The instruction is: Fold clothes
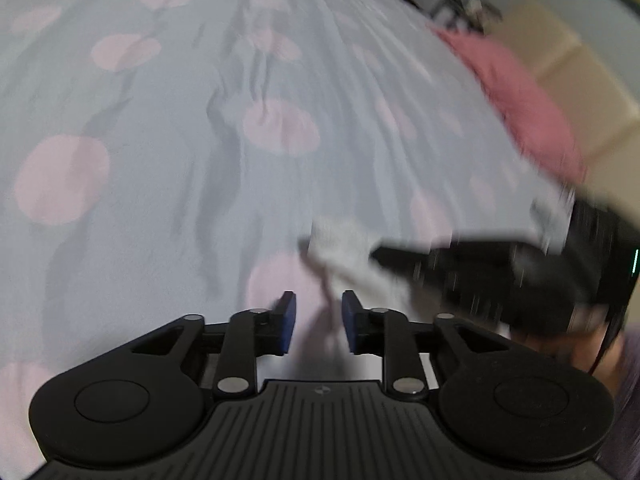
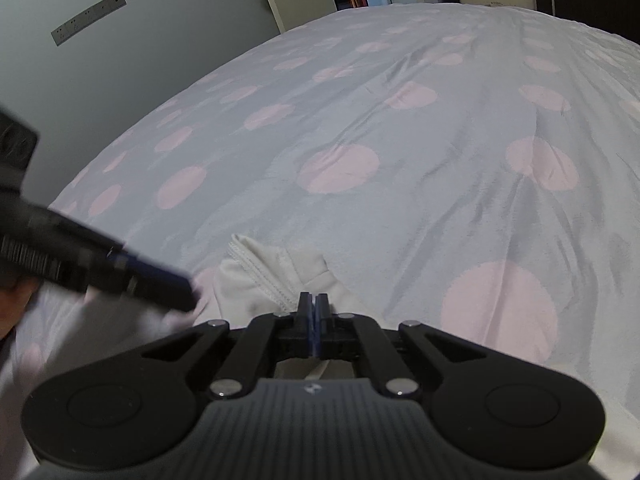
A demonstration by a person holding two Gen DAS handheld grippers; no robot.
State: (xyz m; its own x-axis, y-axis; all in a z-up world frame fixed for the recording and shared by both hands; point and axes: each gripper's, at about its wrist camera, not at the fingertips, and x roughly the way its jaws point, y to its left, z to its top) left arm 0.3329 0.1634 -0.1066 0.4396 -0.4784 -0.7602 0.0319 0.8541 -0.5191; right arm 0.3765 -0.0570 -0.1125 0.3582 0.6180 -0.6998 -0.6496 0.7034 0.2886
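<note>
left tool (image 1: 319, 322): jaws narrowly apart, empty | right tool (image 2: 315, 312): clamped, apparently on white garment (image 2: 256, 280)

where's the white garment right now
The white garment lies bunched on the dotted bedspread at its near edge, just ahead of the right gripper, whose jaws are closed over its edge, with the left gripper beside it.

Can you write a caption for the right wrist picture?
Right gripper shut on white garment on dotted bedspread.
</note>
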